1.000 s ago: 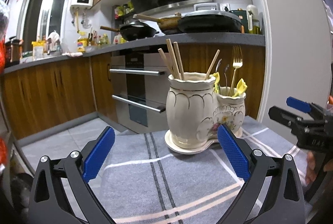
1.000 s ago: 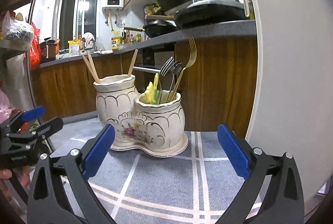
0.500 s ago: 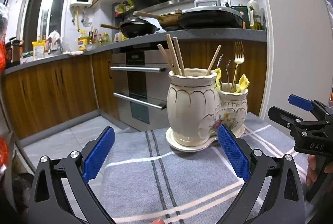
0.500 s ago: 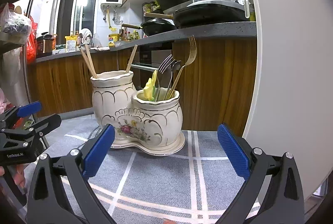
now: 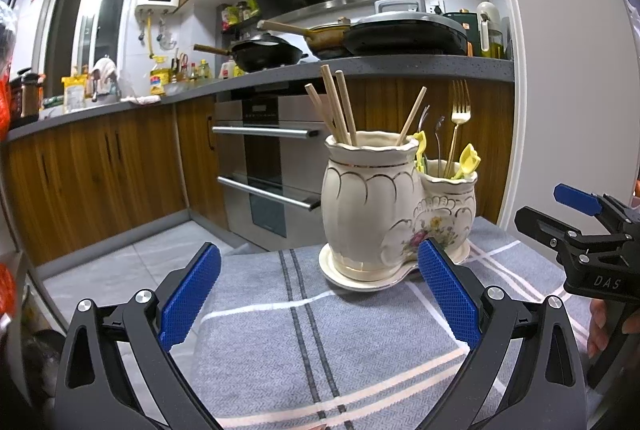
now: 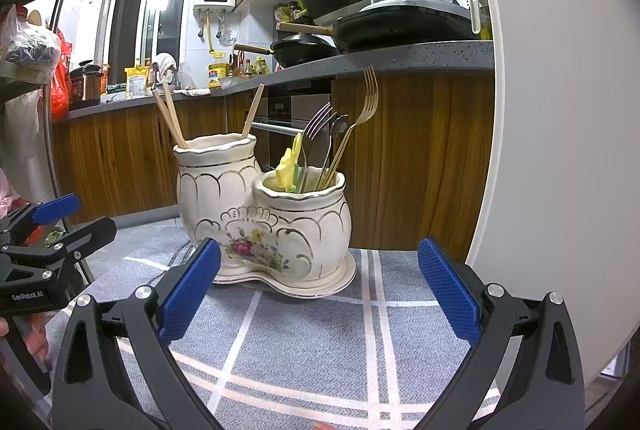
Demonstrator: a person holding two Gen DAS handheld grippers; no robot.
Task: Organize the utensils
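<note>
The double ceramic utensil holder (image 5: 394,214) stands on its cream saucer base on a grey cloth with white and dark stripes (image 5: 320,342) that covers the tabletop, a little beyond both grippers. Its taller pot (image 6: 216,198) carries wooden chopsticks (image 5: 338,106) that lean outward. The shorter pot (image 6: 308,218), painted with a flower spray, holds a gold fork (image 6: 366,102), a silver fork (image 6: 318,122), a dark spoon (image 6: 340,124) and yellow-handled pieces (image 6: 290,166).

The left gripper (image 5: 318,300) hovers above the cloth with its blue-padded fingers (image 5: 190,296) spread wide and nothing between them; in its view the holder sits ahead and to the right, the right pad overlapping the saucer edge. The right gripper (image 6: 318,300) is likewise released and empty, with the holder straight ahead, slightly left of centre. Each gripper shows at the edge of the other's view: the right one (image 5: 580,234) at the far right, the left one (image 6: 44,250) at the far left.

Behind the tabletop are wooden kitchen cabinets (image 5: 100,170), a built-in oven (image 5: 268,166), and a dark worktop carrying pans (image 5: 268,54).
</note>
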